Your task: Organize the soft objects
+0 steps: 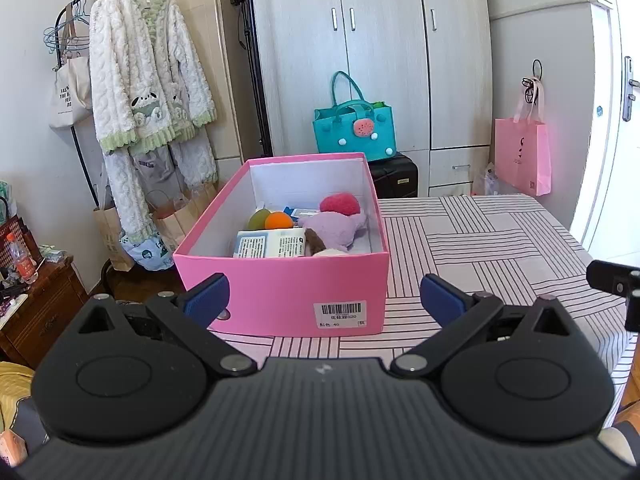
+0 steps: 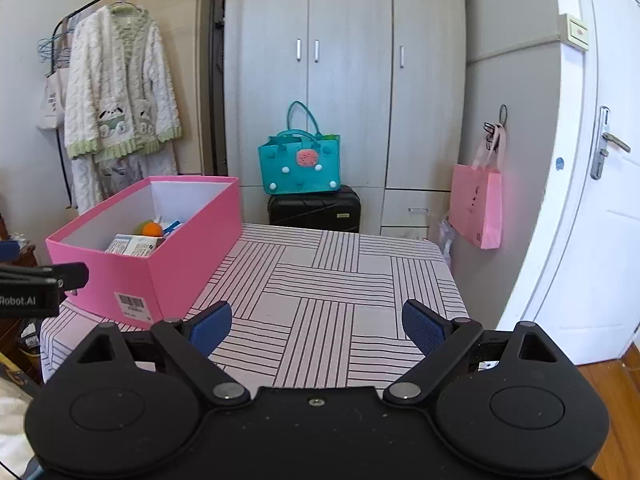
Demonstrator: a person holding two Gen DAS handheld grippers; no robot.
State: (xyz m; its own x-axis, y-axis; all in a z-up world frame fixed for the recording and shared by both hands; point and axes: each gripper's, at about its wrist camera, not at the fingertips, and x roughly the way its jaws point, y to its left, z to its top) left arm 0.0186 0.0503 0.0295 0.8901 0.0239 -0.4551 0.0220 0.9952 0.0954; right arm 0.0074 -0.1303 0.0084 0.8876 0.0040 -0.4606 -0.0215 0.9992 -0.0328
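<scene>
Home bedroom. Grey wardrobe (image 2: 348,76) straight beyond tongs, black suitcase (image 2: 314,208) at its foot, teal handbag (image 2: 300,166) on top. Clothes rack with fleece pyjamas (image 1: 148,80) beyond tongs, left. Pink gift bag (image 2: 476,208) hanging right, near white door (image 2: 600,200).

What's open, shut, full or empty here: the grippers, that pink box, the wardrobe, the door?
Left gripper: open, holding nothing.
Right gripper: open, holding nothing.
Pink box: lidless, partly filled with soft toys and packets.
Wardrobe: doors shut.
Door: appears shut.
Teal bag: upright on the black suitcase.
Pink bag: hanging from a hook.
</scene>
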